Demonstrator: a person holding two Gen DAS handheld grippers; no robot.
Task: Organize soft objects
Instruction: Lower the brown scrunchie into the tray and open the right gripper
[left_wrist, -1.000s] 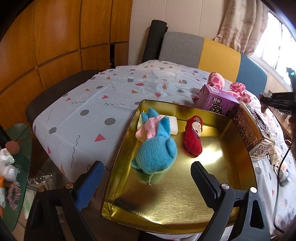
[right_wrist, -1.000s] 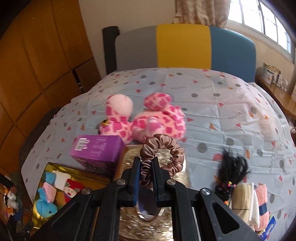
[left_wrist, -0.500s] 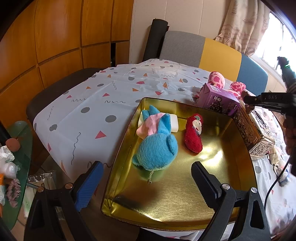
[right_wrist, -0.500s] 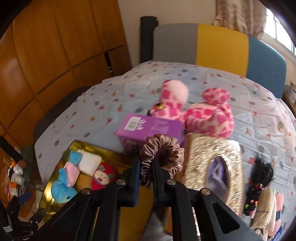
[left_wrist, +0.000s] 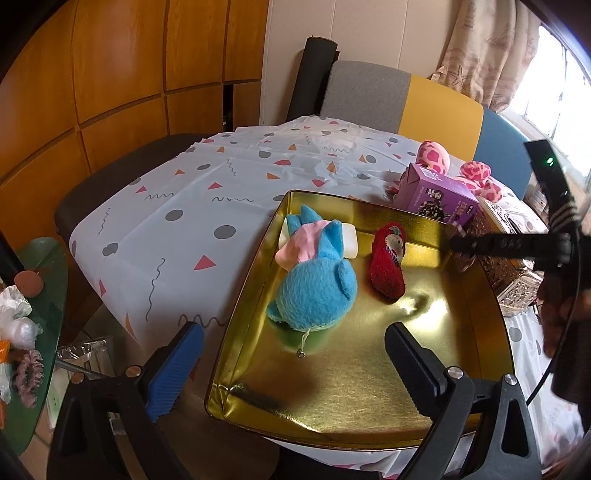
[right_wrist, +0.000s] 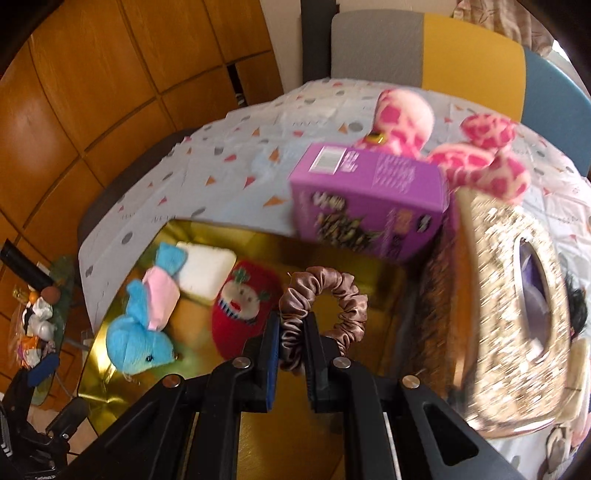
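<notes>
A gold tray (left_wrist: 369, 387) lies on the table's near edge. It holds a blue plush mouse (left_wrist: 314, 288), a white sponge (left_wrist: 349, 242) and a red Santa plush (left_wrist: 388, 266). My left gripper (left_wrist: 291, 354) is open and empty over the tray's near end. My right gripper (right_wrist: 290, 332) is shut on a brown satin scrunchie (right_wrist: 325, 295) and holds it above the tray (right_wrist: 369, 424), right of the Santa plush (right_wrist: 240, 310). It enters the left wrist view (left_wrist: 458, 243) over the tray's right rim.
A purple box (right_wrist: 369, 195) stands behind the tray, with a pink spotted plush (right_wrist: 461, 147) behind it. A glittery gold tissue box (right_wrist: 517, 314) sits right of the tray. A small side table (left_wrist: 22, 325) with clutter stands at the left.
My right gripper has carried the scrunchie left and down, from above the tissue box to above the tray. The left gripper has stayed still.
</notes>
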